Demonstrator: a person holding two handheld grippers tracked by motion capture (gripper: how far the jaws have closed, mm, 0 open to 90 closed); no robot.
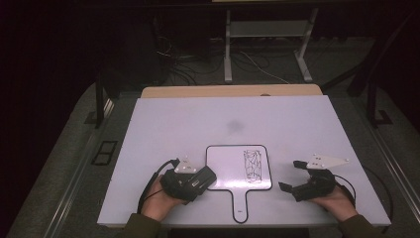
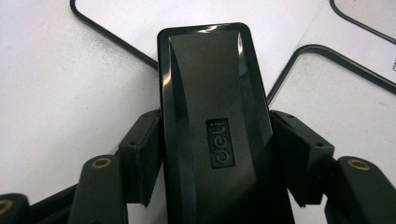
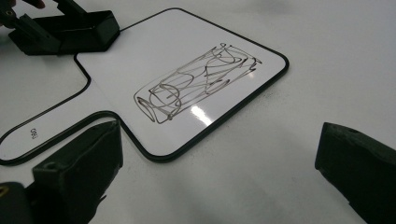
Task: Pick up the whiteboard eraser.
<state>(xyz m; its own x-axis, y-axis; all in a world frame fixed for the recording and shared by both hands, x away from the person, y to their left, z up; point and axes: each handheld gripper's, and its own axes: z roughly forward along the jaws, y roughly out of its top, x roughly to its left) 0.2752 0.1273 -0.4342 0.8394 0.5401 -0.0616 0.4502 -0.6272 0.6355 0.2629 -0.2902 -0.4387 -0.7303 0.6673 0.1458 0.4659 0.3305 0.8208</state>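
A paddle-shaped whiteboard (image 1: 233,171) is lying near the front edge of the white table (image 1: 163,124), its handle pointing toward the person and a black scribble (image 1: 253,164) sitting on its right half. The left gripper (image 1: 198,179) is pinching a black eraser (image 2: 212,116) between both jaws, and the eraser's far end is resting over the whiteboard's left edge in the high view. The right gripper (image 1: 289,174) is resting on the table just right of the whiteboard with its jaws spread wide and nothing between them
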